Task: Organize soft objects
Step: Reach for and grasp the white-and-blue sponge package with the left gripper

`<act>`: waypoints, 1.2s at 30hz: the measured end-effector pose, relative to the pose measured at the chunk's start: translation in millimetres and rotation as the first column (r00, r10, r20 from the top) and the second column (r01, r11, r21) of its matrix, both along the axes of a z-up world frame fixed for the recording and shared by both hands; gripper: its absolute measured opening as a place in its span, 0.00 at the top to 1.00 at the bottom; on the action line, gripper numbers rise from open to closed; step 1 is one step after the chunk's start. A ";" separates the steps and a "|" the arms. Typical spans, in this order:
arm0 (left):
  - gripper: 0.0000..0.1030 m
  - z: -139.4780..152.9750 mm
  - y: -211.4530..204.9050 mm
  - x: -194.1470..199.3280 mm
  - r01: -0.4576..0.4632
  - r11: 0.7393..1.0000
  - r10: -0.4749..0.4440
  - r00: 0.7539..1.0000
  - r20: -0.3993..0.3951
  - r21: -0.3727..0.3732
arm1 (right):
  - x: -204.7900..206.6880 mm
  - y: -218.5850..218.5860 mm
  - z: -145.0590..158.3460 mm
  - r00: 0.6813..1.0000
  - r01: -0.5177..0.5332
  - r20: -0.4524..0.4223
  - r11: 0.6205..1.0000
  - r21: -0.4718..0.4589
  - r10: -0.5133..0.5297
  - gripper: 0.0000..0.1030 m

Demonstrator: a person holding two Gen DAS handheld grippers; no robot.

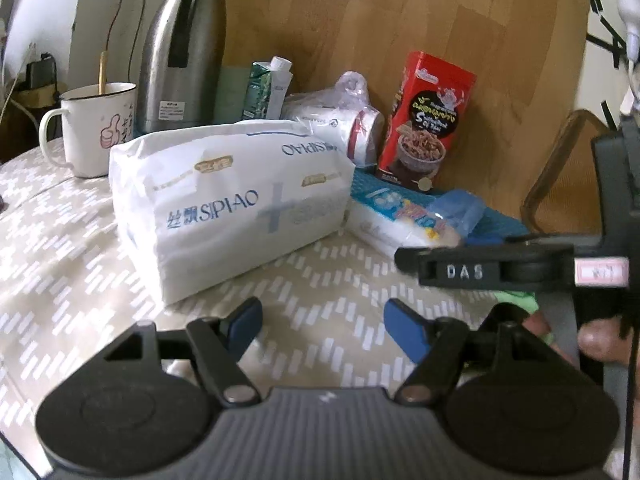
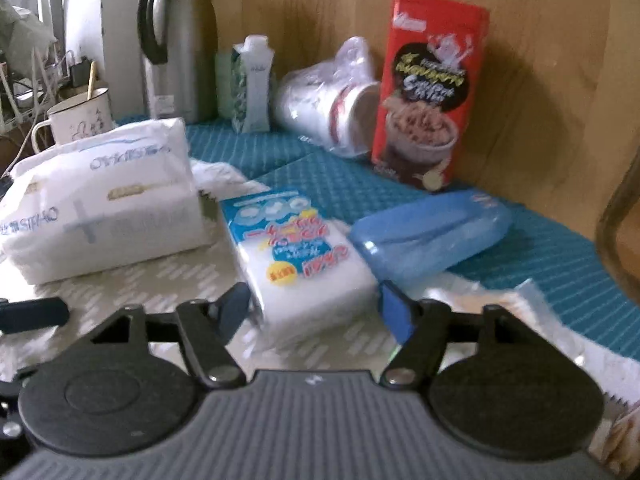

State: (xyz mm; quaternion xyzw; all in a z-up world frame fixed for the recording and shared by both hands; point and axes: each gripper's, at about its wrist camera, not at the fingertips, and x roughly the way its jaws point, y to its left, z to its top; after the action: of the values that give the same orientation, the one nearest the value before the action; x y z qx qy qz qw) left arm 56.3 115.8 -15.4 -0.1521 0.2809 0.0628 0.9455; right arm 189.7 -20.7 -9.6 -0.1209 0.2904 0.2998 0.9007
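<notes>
Seemingly nothing is sorted yet. Through the left wrist camera, the left gripper stands with jaws apart and empty — the tissue pack lies just ahead of its left jaw, long axis slanting leftward (lettering facing the camera). Through the right wrist camera, the right gripper has jaws spread around the near end of the sponge pack — not visibly pressing — its length running away from them.

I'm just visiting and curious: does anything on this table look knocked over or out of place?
Yes. The bagged stack of paper cups lies on its side against the wooden back panel, while the red snack box, carton and steel flask stand upright. Nothing looks spilled or torn.
</notes>
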 end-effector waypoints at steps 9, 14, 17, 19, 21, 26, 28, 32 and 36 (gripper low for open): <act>0.31 2.7 6.9 -5.2 -0.069 0.996 0.070 0.997 0.016 -0.051 | -44.2 -12.7 -6.4 0.999 0.003 0.043 1.000 0.017 -0.004 0.39; 0.25 3.8 4.6 -2.3 -0.070 0.997 0.070 0.997 0.008 -0.035 | -79.0 -30.1 -7.1 0.996 -0.066 0.065 0.998 0.008 0.065 0.39; 0.23 4.1 2.9 -1.4 -0.070 0.997 0.070 0.998 0.002 -0.024 | -108.6 -41.4 -10.6 0.988 -0.110 0.103 0.994 -0.021 0.112 0.39; 0.23 4.3 3.6 0.5 -0.070 0.997 0.070 0.998 -0.004 -0.009 | -123.3 -49.9 -12.7 0.985 -0.110 0.129 0.993 -0.034 0.113 0.39; 0.19 4.3 3.1 0.8 -0.070 0.998 0.070 0.998 -0.010 0.004 | -135.6 -59.6 -13.3 0.985 -0.104 0.135 0.994 -0.025 0.107 0.39; 0.13 4.3 -1.6 0.8 -0.067 0.997 0.068 0.997 -0.035 0.045 | -174.1 -77.9 -18.8 0.977 -0.099 0.183 0.994 -0.044 0.106 0.38; 0.11 4.4 -4.1 1.2 -0.062 0.996 0.064 0.997 -0.043 0.059 | -188.6 -84.8 -23.4 0.971 -0.092 0.217 0.994 -0.051 0.101 0.37; 0.09 4.7 -3.3 0.5 -0.037 0.998 0.039 0.998 -0.044 0.045 | -193.5 -100.8 -26.1 0.978 -0.037 0.205 0.999 -0.019 0.040 0.20; 0.09 11.3 -2.6 -15.2 0.036 0.995 -0.035 0.999 0.005 -0.092 | -191.9 -110.7 -21.9 0.985 -0.007 0.174 1.000 -0.001 0.007 0.19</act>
State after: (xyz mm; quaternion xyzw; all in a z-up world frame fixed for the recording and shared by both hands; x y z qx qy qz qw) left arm 41.1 113.3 -4.2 -0.1905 0.2844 0.0327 0.9390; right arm -2.3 -131.5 -31.5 -0.1476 0.2104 0.2913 0.9214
